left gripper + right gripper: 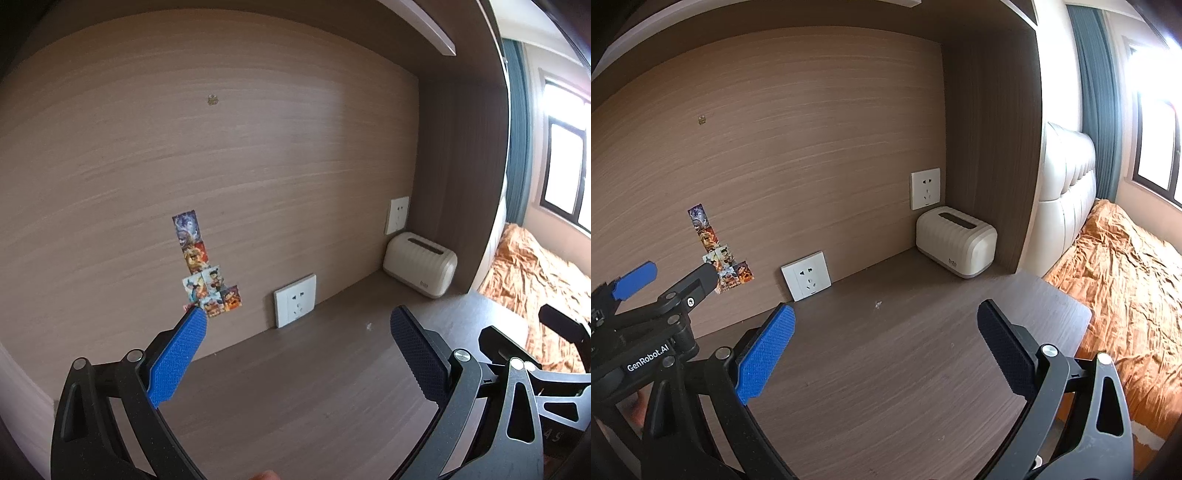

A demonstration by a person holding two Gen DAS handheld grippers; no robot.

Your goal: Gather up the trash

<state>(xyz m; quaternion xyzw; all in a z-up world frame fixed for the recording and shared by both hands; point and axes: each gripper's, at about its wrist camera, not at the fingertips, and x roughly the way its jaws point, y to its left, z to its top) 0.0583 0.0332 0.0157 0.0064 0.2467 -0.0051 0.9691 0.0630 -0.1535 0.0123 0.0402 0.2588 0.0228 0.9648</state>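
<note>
Left gripper (297,325), lower centre of its own view: jaws spread wide, nothing between them. Right gripper (885,321), likewise lower centre: jaws wide apart, empty. Both hover over the dark wood desk (871,369). The only candidate trash visible is a small pale scrap (878,304) lying on the desk at mid-frame, ahead of the right gripper's fingers and well short of the rear panel; it also appears in the left view (368,325). Judged very light, soft and thin, likely to slide or blow away; pinch it low, fingertips closing along the desk surface. Behind: wall socket (806,276), stickers (718,254), cream tissue box (955,242) in the corner.
</note>
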